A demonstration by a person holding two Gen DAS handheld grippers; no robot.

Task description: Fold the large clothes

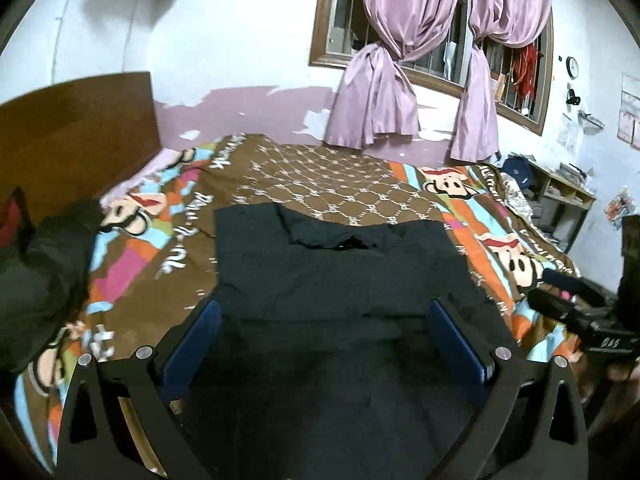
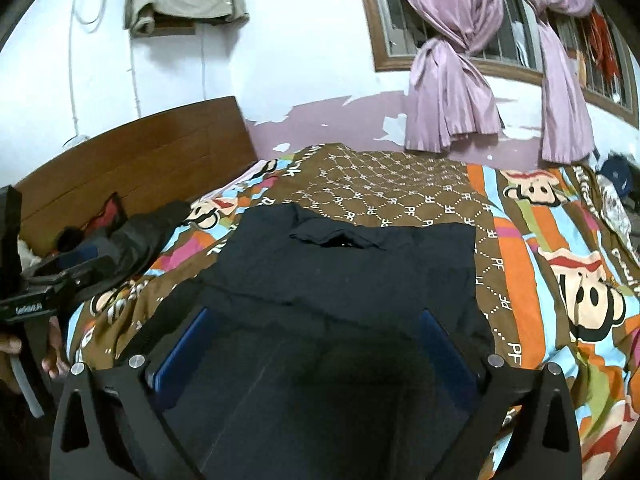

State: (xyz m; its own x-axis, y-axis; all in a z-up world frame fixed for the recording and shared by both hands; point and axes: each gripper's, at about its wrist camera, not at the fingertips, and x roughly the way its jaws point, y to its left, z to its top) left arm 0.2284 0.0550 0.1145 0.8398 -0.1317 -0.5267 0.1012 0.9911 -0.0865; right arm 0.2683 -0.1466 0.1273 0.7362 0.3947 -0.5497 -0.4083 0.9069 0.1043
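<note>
Dark navy garment (image 1: 320,272) lies flat on the cartoon-print brown bedspread (image 1: 332,168), collar at the far end. Left gripper (image 1: 324,320) and right gripper (image 2: 316,324) both gape wide above it, gripping nothing.

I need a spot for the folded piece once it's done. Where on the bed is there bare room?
Free: the brown patterned bedspread between the dark garment and the curtains, and the striped strip on its window side. Crowded: the headboard side, where a dark clothes pile lies. Both open grippers, left and right, hang over the garment.
</note>
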